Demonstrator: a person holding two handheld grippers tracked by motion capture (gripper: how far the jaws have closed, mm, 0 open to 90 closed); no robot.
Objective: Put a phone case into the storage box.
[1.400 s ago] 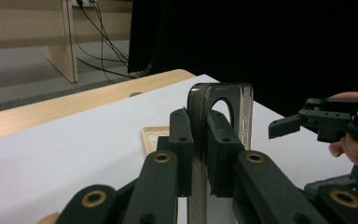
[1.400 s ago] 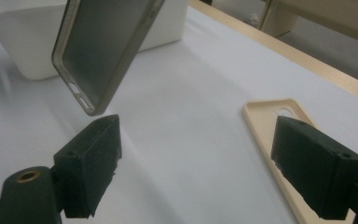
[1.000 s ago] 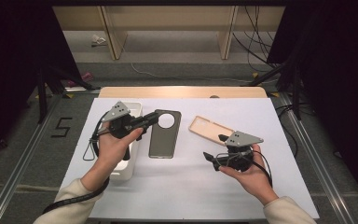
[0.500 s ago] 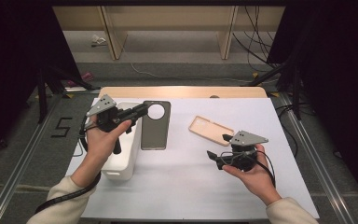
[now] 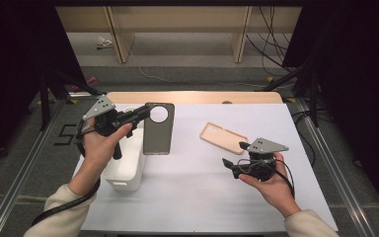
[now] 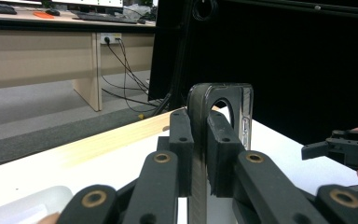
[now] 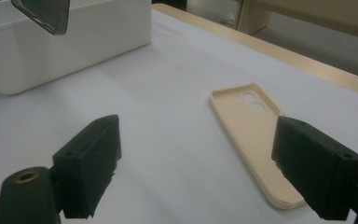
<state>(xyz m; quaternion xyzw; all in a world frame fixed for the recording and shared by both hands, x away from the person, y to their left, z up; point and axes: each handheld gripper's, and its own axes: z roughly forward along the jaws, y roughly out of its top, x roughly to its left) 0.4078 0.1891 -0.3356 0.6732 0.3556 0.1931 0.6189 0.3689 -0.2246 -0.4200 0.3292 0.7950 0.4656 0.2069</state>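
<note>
In front of you is a table (image 5: 192, 197) covered with a white sheet, with a strip of pale wood showing along its far edge. A white rectangular bin (image 5: 126, 165) sits on the table near your left side, its open top facing up. A beige phone case (image 5: 223, 138) lies flat on the sheet toward your right, well apart from the bin, hollow side up, with its camera holes at the far end. The table stands on a grey floor (image 5: 24, 148).
</note>
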